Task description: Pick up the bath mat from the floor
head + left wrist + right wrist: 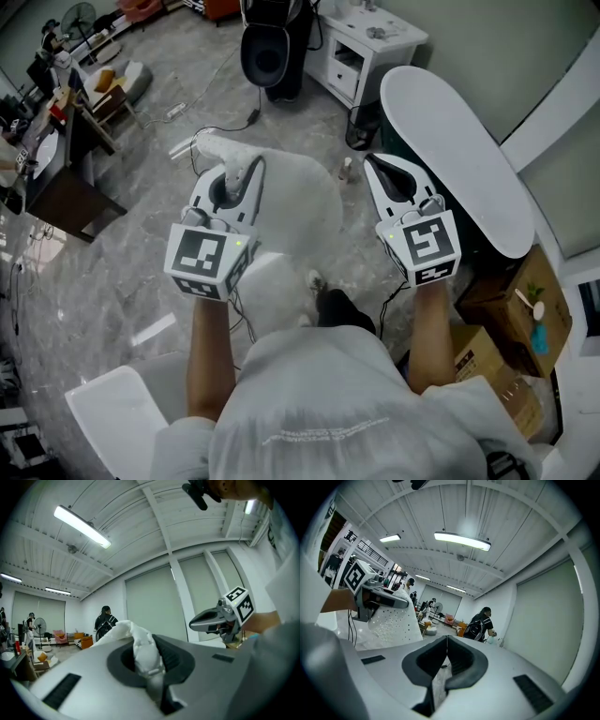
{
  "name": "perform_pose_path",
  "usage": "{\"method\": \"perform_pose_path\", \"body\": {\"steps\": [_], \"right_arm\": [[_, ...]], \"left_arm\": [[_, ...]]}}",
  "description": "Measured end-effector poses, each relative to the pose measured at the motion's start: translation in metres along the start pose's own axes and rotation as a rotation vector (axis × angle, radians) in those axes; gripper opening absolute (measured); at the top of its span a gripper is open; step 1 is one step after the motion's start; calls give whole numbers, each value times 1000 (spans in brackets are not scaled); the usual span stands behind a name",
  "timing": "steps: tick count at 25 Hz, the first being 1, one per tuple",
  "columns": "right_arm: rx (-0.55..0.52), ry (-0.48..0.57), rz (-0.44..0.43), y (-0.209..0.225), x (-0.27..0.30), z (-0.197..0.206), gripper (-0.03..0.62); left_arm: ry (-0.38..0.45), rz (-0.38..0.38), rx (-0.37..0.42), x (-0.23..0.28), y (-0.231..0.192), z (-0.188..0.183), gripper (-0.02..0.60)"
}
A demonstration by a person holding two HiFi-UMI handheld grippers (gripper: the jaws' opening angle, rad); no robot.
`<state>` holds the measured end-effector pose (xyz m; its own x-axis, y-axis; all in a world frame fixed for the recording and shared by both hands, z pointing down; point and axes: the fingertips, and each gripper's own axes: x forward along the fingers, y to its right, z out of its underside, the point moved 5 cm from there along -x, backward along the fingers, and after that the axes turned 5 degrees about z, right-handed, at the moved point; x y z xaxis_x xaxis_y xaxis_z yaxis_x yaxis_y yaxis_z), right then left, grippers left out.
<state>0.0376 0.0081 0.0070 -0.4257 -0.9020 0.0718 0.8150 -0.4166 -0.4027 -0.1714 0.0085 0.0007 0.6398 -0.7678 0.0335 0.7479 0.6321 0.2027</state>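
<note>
**Bath mat hangs from the left fingers**

The left gripper (251, 171) has its fingers clamped on a bunched corner of the white bath mat (298, 202). The mat drapes toward that gripper's 3 o'clock, above the grey marbled floor (131, 281). At the mat's 3 o'clock, the right gripper (373, 165) holds its fingers pressed together, with nothing seen between them.

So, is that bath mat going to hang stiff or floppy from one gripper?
Probably floppy: the bath mat bunches into a wad where the left gripper is shut on it, and sags below it in the right gripper view. Likely light, since one pinch holds it up. Its dotted underside may grip rather than slide.
</note>
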Motion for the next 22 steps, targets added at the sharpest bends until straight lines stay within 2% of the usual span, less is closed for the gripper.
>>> {"method": "perform_pose_path", "body": {"steps": [5, 12, 22], "right_arm": [[-12, -12, 9, -6, -5, 3, 17], [-10, -35, 8, -4, -7, 8, 15], [7, -48, 19, -7, -12, 21, 15]], "left_arm": [[9, 12, -6, -6, 2, 3, 31], [-27, 41, -38, -3, 11, 18, 32], [-54, 34, -56, -9, 18, 32, 32]]}}
